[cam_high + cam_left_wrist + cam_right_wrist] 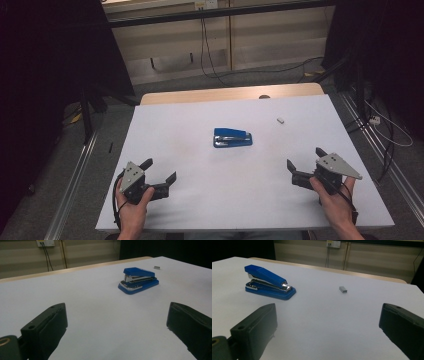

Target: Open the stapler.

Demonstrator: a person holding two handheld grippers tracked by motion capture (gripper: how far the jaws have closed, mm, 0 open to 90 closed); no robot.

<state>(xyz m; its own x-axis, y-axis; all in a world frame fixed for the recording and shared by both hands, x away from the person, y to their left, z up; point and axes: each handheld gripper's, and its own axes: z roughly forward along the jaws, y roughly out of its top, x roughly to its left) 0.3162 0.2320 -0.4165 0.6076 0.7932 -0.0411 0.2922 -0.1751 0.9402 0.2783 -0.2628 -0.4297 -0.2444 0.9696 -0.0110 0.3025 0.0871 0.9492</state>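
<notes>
Resting near table's [165,125] front edge, left gripper [161,170] and right gripper [304,159] both wide, empty; blue stapler [232,137] between, farther back; staple strip [280,120] beyond, apart.

Small grey block [280,120], identity unclear

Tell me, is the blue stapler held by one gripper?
No, the blue stapler lies alone on the white table, apart from the left gripper and right gripper.
</notes>
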